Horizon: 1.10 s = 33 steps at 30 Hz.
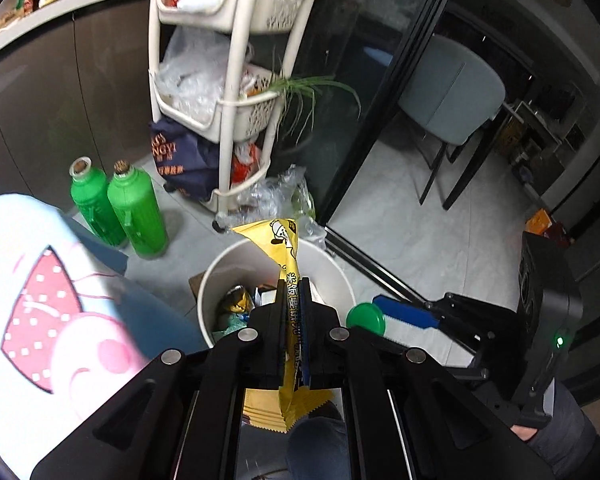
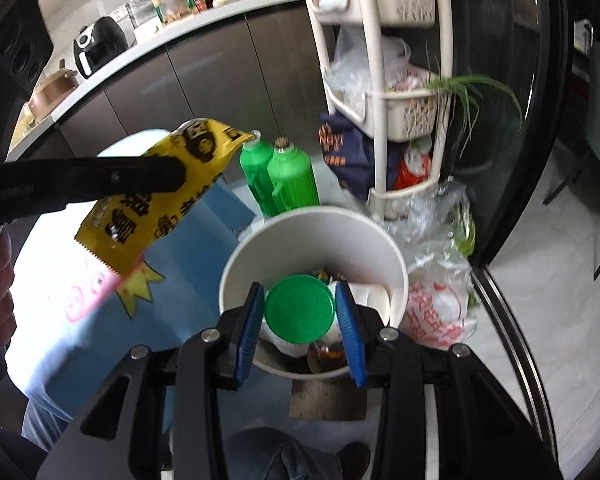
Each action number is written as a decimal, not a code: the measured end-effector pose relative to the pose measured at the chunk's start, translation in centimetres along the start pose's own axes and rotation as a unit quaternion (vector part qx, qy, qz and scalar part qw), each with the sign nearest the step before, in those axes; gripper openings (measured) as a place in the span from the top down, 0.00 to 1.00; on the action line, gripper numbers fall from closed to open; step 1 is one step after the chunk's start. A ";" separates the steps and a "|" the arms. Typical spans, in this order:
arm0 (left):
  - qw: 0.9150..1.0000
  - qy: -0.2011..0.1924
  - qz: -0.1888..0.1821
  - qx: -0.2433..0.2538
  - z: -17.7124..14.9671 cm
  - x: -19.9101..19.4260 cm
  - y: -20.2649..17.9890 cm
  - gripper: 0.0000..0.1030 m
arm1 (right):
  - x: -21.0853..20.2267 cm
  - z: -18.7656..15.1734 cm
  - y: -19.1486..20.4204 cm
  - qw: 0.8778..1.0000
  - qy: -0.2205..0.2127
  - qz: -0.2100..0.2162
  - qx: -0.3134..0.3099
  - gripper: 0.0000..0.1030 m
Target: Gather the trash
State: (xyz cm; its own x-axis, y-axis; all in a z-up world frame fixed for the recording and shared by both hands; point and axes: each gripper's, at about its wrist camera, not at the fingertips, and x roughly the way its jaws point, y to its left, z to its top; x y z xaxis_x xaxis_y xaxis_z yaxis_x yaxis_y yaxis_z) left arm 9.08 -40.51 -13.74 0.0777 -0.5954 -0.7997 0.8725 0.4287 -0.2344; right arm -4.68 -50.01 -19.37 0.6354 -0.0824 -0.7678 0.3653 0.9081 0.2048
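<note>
Behind the white trash bin stand a cream storage rack and two green bottles on the floor. Above the bin's open mouth, the left hand-held gripper pinches a yellow snack wrapper. Just beside it, over the bin's rim, the right hand-held gripper clamps a green-lidded container.
</note>
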 end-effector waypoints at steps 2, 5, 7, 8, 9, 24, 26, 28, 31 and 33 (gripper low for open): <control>1.000 0.012 0.003 -0.003 -0.1 1.6 -0.1 0.96 | 1.0 -0.4 -0.3 1.000 0.010 0.005 0.004 0.64; 1.000 0.024 0.010 0.002 -0.3 3.5 0.0 0.94 | 2.6 -0.7 -0.6 1.000 0.024 0.012 0.007 0.63; 0.999 0.030 0.018 0.005 -0.6 4.6 0.1 0.93 | 3.5 -0.9 -0.7 0.999 0.031 0.015 0.007 0.63; 0.999 0.033 0.020 0.005 -0.6 5.0 0.3 0.91 | 4.0 -1.0 -0.8 0.999 0.036 0.016 0.008 0.62; 0.999 0.034 0.022 0.004 -0.7 5.4 0.4 0.85 | 4.4 -1.1 -0.8 0.999 0.039 0.017 0.007 0.62; 0.993 -0.040 0.101 -0.052 -0.4 1.7 2.8 0.08 | 3.6 -1.5 0.2 0.999 0.029 0.006 -0.031 0.03; 0.992 -0.050 0.107 -0.054 -0.4 0.6 2.8 0.08 | 3.0 -1.1 0.6 0.999 0.026 0.007 -0.031 0.03; 0.990 -0.061 0.113 -0.055 -0.5 -0.7 2.7 0.08 | 2.3 -0.7 1.1 0.999 0.018 0.007 -0.035 0.03; 0.988 -0.079 0.121 -0.062 -0.9 -3.2 2.7 0.08 | 0.6 0.2 2.3 0.999 0.003 0.006 -0.045 0.03; 0.985 -0.094 0.129 -0.071 -1.2 -5.5 2.9 0.08 | -0.5 0.7 2.9 0.999 -0.006 0.006 -0.051 0.03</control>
State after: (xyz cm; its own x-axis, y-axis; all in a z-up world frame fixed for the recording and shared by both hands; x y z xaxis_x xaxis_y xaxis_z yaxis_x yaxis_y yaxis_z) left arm 10.61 -35.22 -10.71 0.3883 -0.5633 -0.7293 0.7366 0.6653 -0.1217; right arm -3.46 -47.59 -17.97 0.6478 -0.0766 -0.7579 0.2869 0.9462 0.1497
